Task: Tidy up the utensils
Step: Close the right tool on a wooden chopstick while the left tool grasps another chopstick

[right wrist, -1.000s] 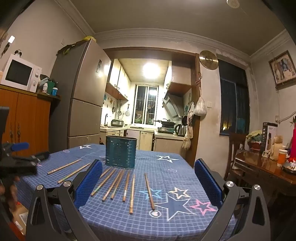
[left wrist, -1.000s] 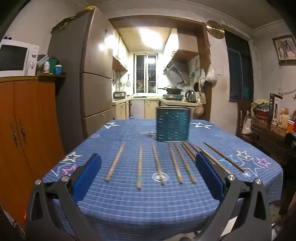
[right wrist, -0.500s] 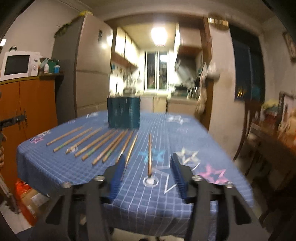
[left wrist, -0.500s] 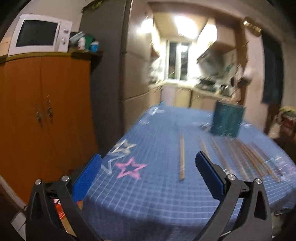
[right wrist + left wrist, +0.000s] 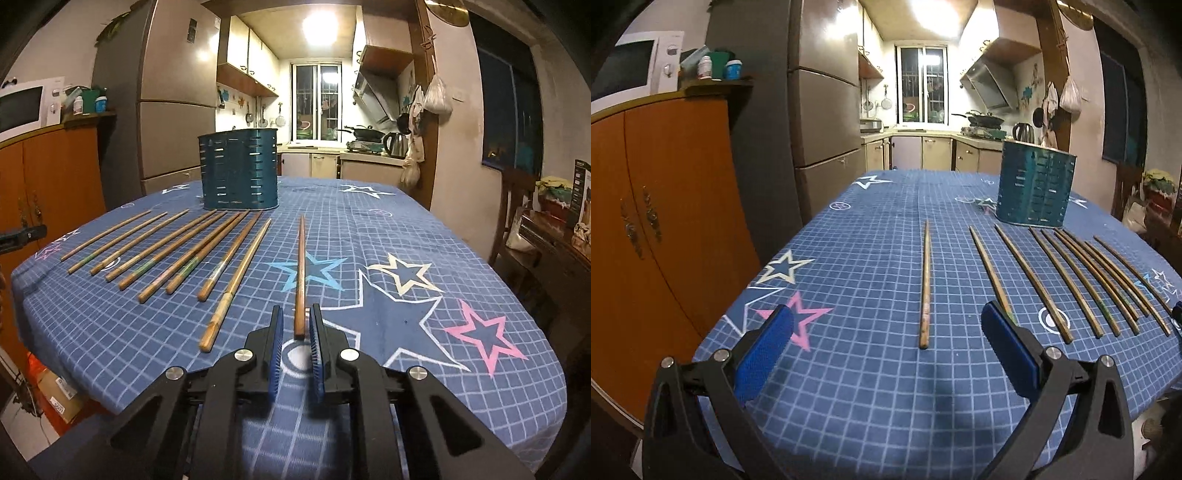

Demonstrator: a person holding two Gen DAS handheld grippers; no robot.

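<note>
Ten chopsticks [image 5: 173, 253] lie in a row on the worktop [image 5: 406, 236] before one teal holder [image 5: 239, 169]. The right gripper [image 5: 296, 328], wide a second ago, now has jaws nearly together around the rightmost chopstick [image 5: 300, 273], not visibly clamping. The left gripper [image 5: 886, 332] keeps its jaws apart near the leftmost chopstick [image 5: 925, 284].

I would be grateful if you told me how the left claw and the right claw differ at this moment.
The left claw is wide open, while the right claw has narrowed to a slim gap. The left claw has the near end of the leftmost chopstick lying well clear between its pads; the right claw brackets the rightmost chopstick closely, though contact is unclear. Both have blue pads and point toward the teal holder.
</note>
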